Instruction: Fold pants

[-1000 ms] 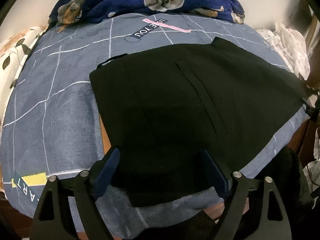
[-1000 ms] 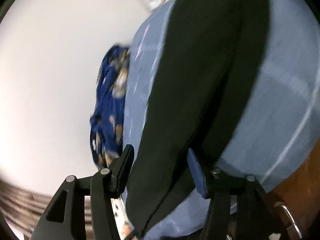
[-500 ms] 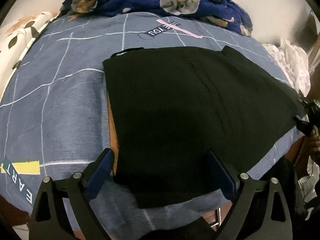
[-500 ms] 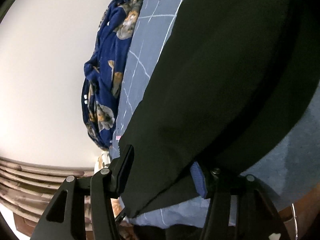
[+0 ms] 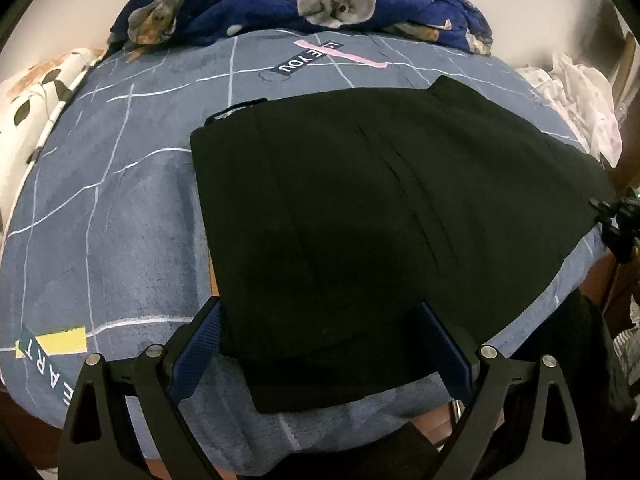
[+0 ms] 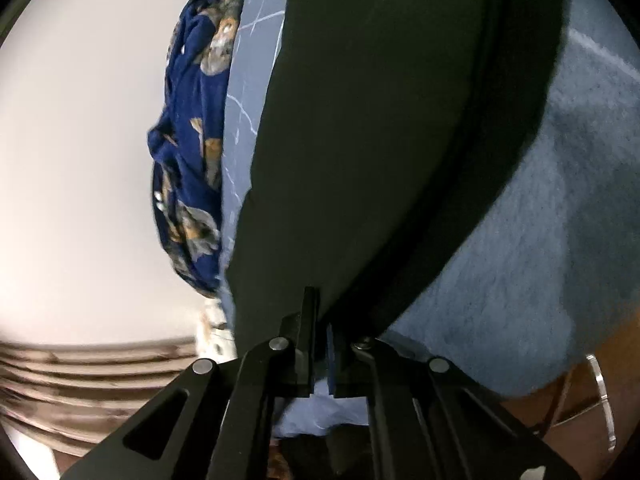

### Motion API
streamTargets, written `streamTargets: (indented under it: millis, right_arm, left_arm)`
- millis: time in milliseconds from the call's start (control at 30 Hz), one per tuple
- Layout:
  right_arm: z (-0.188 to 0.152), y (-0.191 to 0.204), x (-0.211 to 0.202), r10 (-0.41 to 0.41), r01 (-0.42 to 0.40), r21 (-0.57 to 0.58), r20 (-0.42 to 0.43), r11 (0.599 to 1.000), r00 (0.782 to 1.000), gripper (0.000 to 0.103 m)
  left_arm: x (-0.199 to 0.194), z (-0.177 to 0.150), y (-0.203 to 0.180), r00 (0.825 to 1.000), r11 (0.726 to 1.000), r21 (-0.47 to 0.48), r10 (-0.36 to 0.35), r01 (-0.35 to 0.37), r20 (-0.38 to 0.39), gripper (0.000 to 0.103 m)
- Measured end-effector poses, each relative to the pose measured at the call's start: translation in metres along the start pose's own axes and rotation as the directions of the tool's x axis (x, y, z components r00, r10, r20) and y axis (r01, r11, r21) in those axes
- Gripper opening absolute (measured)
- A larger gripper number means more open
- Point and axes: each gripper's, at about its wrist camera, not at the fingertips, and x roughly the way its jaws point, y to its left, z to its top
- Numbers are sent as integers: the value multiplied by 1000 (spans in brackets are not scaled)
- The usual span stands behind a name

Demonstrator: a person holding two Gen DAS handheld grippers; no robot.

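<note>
While the pants (image 5: 360, 216) are lying flat and folded on the blue bedsheet (image 5: 120, 208), the left gripper (image 5: 320, 344) is hanging over their near corner with its jaws spread wide, the blue pads (image 5: 196, 348) standing to either side of the black cloth and not pressing it. At the far right edge of the bed the right gripper (image 6: 319, 320) is showing its fingers drawn nearly together; its jaws have just been closing, and they are pinching the edge of the pants there. Beyond the pants a dark blue blanket (image 5: 304, 4) with a dog print is sitting bunched against the wall, and white cloth (image 5: 580, 96) is lying heaped off to the right.
</note>
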Motion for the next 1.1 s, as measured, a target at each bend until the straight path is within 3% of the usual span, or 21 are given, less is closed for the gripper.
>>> streamTargets:
  millis: [100, 167, 233, 400, 433, 533, 600, 667, 800, 1000, 1100]
  right_arm:
    - [7, -5, -13, 44, -44, 27, 25, 999, 999, 16]
    - [19, -11, -33, 75, -78, 39, 81, 996, 994, 33]
    - [34, -17, -61, 75, -80, 27, 158, 996, 985, 35]
    - [83, -44, -131, 96, -132, 90, 325, 987, 941, 35]
    - [92, -47, -143, 80, -119, 89, 359, 989, 930, 32]
    - [116, -62, -171, 65, -124, 122, 401, 985, 914, 10]
    - [124, -69, -185, 27, -95, 139, 427, 986, 904, 6]
    - [123, -75, -198, 5, -79, 146, 451, 986, 893, 4]
    - [112, -75, -203, -18, -35, 110, 450, 993, 893, 3]
    - [119, -69, -202, -9, -41, 100, 457, 994, 889, 5]
    - [121, -67, -212, -33, -27, 114, 492, 993, 870, 9]
  left_arm:
    - [-1, 0, -1, 1000, 1000, 3, 5, -5, -2, 94]
    - [1, 0, -1, 1000, 1000, 2, 7, -7, -9, 94]
    - [1, 1, -1, 1000, 1000, 2, 10, -10, -14, 94]
    - [1, 4, -3, 999, 1000, 2, 22, -22, -32, 94]
    - [2, 5, -3, 999, 1000, 2, 26, -26, -34, 94]
    - [4, 6, -2, 999, 999, -9, 33, -33, -38, 94]
    - [4, 7, -2, 999, 999, -18, 34, -35, -39, 94]
    - [5, 7, -2, 999, 999, -21, 37, -38, -40, 94]
    - [6, 7, -3, 998, 999, -16, 42, -43, -45, 94]
    - [6, 7, -4, 998, 999, -8, 46, -46, -44, 94]
    - [3, 5, -4, 998, 999, -5, 49, -49, -39, 94]
